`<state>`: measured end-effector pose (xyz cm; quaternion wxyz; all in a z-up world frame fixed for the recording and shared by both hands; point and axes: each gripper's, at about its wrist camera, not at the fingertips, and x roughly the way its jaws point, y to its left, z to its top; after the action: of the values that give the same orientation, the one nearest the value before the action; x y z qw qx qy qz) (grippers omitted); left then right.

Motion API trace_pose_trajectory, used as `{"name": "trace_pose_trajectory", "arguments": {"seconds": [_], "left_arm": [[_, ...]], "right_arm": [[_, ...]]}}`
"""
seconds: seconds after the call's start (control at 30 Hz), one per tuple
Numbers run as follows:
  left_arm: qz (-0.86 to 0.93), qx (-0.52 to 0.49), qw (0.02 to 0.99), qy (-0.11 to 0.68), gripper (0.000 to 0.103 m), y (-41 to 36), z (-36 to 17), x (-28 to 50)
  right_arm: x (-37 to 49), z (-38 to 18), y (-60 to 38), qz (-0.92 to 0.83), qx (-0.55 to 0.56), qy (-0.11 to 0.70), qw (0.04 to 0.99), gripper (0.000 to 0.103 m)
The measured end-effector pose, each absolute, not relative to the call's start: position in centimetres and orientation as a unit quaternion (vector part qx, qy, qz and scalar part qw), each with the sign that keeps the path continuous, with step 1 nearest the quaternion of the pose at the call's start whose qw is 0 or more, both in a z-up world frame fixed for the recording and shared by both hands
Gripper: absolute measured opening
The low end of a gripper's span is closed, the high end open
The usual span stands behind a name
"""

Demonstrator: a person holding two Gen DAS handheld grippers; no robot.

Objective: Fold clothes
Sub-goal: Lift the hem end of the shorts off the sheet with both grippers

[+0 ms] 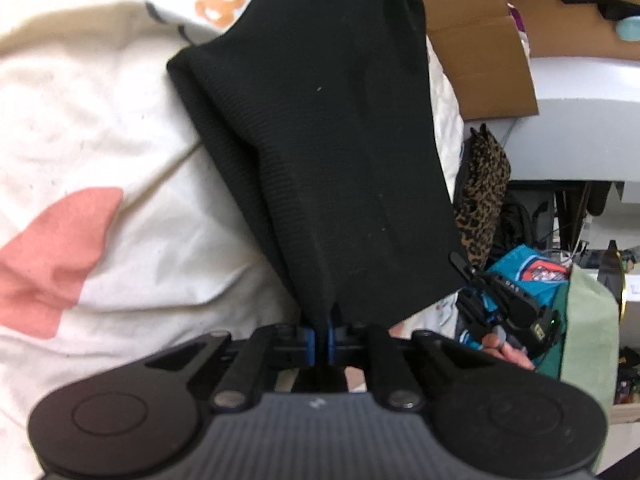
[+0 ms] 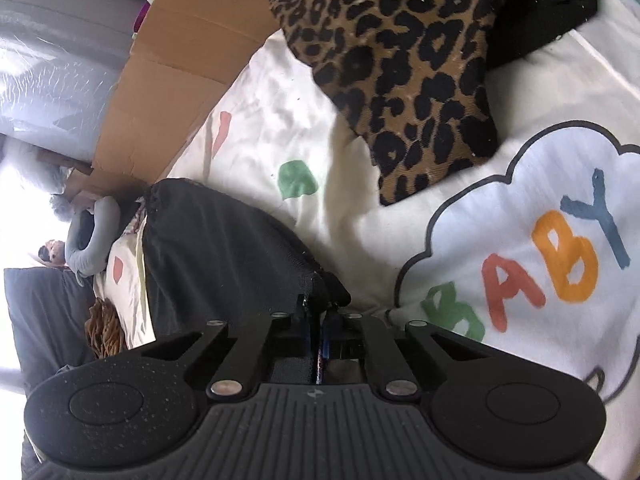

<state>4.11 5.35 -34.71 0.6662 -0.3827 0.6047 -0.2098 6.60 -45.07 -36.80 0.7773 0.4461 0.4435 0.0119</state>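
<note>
A black ribbed garment (image 1: 320,128) hangs stretched in front of the left wrist camera, above a white printed bedsheet (image 1: 100,128). My left gripper (image 1: 322,338) is shut on its lower edge, blue pads pressed together on the cloth. In the right wrist view the same black garment (image 2: 224,236) runs off to the left, and my right gripper (image 2: 320,332) is shut on its corner. The right gripper also shows in the left wrist view (image 1: 516,312), at the garment's far corner. A leopard-print garment (image 2: 404,76) lies on the sheet beyond the right gripper.
The bedsheet (image 2: 280,120) carries a cloud print with "BABY" letters (image 2: 540,252). A cardboard box (image 2: 172,64) stands along the bed's far edge, also seen in the left wrist view (image 1: 476,40). Cluttered bags (image 1: 532,272) and a grey surface (image 1: 580,120) lie beside the bed.
</note>
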Motion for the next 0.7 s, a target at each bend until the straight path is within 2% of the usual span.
{"name": "trace_pose_trajectory", "arguments": {"seconds": [0.27,0.7], "left_arm": [[-0.199,-0.339,0.683,0.615,0.005,7.4,-30.2,5.0],[-0.170,-0.294,0.703,0.625,0.005,11.9,-25.9,4.2]], "right_arm": [[5.5,-33.2,-43.7,0.023,0.445,0.451,0.773,0.003],[2.1,-31.6,-39.7,0.080,0.436,0.481,0.756,0.003]]}}
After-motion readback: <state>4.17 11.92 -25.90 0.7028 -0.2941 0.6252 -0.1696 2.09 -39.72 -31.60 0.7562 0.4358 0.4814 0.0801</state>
